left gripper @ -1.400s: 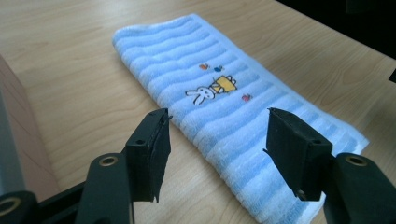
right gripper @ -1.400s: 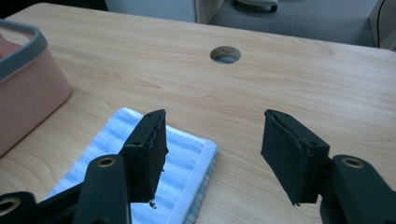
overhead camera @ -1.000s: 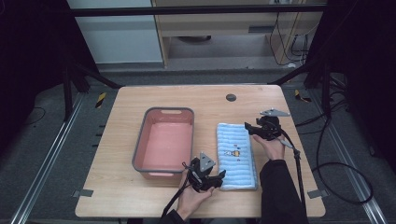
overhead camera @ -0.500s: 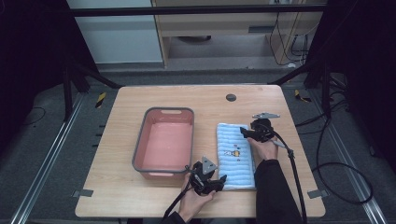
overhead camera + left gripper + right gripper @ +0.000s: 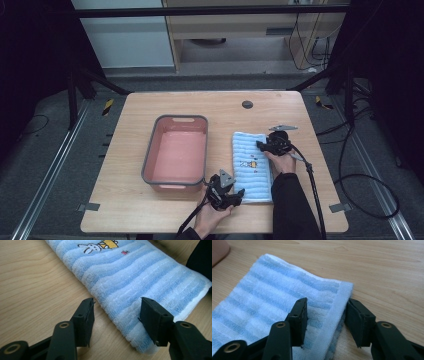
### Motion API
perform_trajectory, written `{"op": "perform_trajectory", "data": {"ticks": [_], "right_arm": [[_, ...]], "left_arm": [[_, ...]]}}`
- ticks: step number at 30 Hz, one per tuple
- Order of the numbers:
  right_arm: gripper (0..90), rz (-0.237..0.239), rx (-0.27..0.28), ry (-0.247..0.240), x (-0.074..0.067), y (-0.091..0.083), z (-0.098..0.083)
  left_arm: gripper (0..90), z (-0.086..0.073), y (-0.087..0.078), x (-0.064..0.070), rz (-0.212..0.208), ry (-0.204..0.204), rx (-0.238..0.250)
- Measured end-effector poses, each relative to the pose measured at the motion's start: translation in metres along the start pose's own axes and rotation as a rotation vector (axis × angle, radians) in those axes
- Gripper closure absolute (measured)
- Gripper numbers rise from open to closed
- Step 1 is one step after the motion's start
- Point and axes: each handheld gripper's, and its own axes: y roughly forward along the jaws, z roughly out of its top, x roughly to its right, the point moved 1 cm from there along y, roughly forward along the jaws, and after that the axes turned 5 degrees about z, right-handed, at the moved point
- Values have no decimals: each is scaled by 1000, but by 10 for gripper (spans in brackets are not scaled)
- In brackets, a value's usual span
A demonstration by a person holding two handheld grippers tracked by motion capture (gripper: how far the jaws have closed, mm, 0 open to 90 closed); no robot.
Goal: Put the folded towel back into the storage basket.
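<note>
Scene: I sit at a wooden counter (image 5: pixel 150 215) with a gripper in each hand, both at a folded blue-striped towel (image 5: pixel 251 165).
Towel: it lies flat on the counter, right of the middle, long side running away from me, just beside a pink bin (image 5: pixel 176 154) but apart from it; a small rabbit picture (image 5: pixel 90 248) is stitched near its middle.
Left gripper (image 5: pixel 239 192): low at the towel's near left corner, just right of the bin's near corner.
Left jaws: in the left gripper view (image 5: pixel 116 315) they stand apart and have just been closing; one pad is over bare wood beside the towel's edge, the other over the cloth, with the folded edge between them. Neither pad presses the cloth.
Right gripper (image 5: pixel 260 145): at the towel's far right corner, pointing left across the cloth, my hand (image 5: pixel 283 162) behind it.
Right jaws: in the right gripper view (image 5: pixel 325 318) they straddle the white-hemmed corner and have just been closing; one pad sits on top of the stripes, the other beside the stacked layers at the counter's surface. A gap shows on each side of the hem, so nothing is pinched yet.
Bin: empty pink inside, grey rim, left of the towel.
</note>
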Motion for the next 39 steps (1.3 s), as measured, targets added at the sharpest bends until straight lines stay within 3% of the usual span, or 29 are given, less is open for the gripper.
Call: {"op": "perform_trajectory", "data": {"ticks": [8,10,15,21,28,39], "right_arm": [[681,36,2,14,-2,0,-2],[743,52,0,22,-3,0,-1],[798,72,-6,18,-4,-2,0],[811,77,12,14,-5,-7,2],[815,92,86,3,-11,-28,12],[817,95,203,-15,-24,-74,36]], "left_arm": [[581,-2,0,4,-8,-14,7],[650,-2,0,5,-11,-21,8],[766,-2,1,5,-28,-41,10],[829,1,-1,7,-14,-44,13],[840,7,-11,3,-38,-63,52],[841,31,-46,-2,-51,-24,128]]}}
